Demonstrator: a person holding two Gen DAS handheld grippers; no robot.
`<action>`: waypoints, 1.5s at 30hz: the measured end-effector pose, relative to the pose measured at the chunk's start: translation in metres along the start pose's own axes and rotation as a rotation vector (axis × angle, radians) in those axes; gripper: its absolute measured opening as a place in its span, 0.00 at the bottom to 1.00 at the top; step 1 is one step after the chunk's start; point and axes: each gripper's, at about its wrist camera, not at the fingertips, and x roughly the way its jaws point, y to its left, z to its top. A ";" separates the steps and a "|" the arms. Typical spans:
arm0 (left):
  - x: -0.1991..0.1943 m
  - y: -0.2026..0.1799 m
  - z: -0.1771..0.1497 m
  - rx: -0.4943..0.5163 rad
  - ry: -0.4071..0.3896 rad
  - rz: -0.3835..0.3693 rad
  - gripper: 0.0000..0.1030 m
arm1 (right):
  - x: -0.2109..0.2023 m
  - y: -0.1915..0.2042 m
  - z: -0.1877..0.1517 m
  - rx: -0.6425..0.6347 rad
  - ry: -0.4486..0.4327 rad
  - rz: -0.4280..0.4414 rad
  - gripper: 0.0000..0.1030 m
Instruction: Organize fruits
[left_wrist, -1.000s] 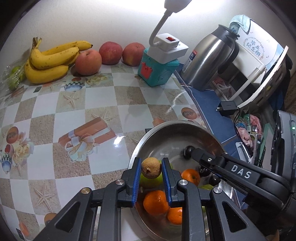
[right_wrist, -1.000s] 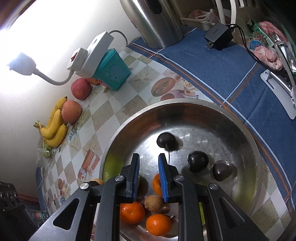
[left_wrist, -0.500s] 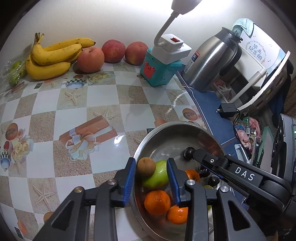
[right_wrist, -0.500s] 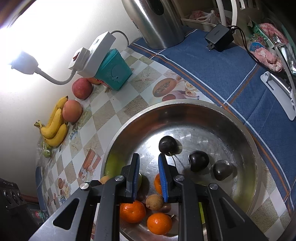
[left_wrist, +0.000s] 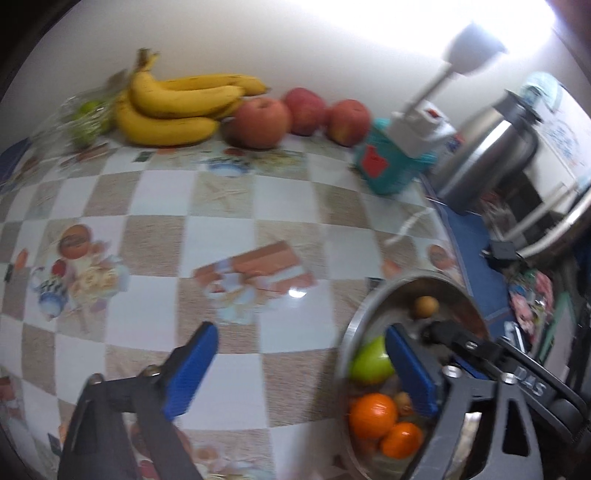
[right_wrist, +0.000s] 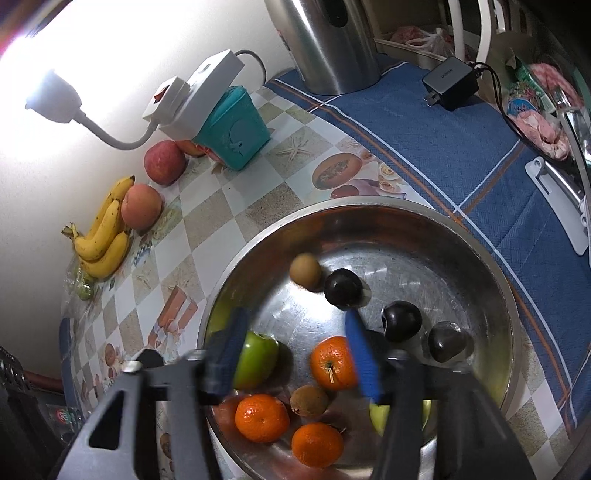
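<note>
Your tabletop (left_wrist: 159, 229) is the widest thing here, checkered and printed, and most of its middle lies bare between the back wall and the steel bowl (right_wrist: 491, 280), which sits at the near right with its far rim just beside the blue cloth (right_wrist: 436, 147). Along the wall stand the kettle (right_wrist: 328, 44), a teal box (right_wrist: 236, 129) with a white power strip on it, the bananas (left_wrist: 173, 107) and three apples (left_wrist: 262, 122) in a row, well apart from the bowl. Your left gripper (left_wrist: 299, 373) has its jaws spread very wide and opening, nothing between the pads; its left finger hangs over bare tabletop and its right finger over the bowl's near edge, just beside the green apple (left_wrist: 369, 362). Your right gripper (right_wrist: 295, 354) hovers over the bowl with its jaws about half apart and opening, blurred, gripping nothing; through the gap you see the green apple and an orange (right_wrist: 330, 363), though whether the pads touch either you cannot tell. In the bowl, two more oranges (right_wrist: 262, 417) lie at the near edge with a small brown fruit (right_wrist: 308, 400) between them and the first orange, another brown fruit (right_wrist: 304, 271) rests touching the first of three dark plums (right_wrist: 343, 288), and the bowl's far right floor is open.
</note>
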 end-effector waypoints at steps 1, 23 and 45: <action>0.000 0.005 0.001 -0.011 -0.004 0.020 0.99 | 0.000 0.001 0.000 -0.008 0.000 -0.004 0.58; -0.014 0.040 -0.007 0.028 -0.040 0.306 1.00 | -0.002 0.038 -0.025 -0.184 -0.020 -0.056 0.93; -0.060 0.072 -0.054 -0.041 -0.059 0.452 1.00 | -0.026 0.041 -0.093 -0.271 -0.025 -0.055 0.94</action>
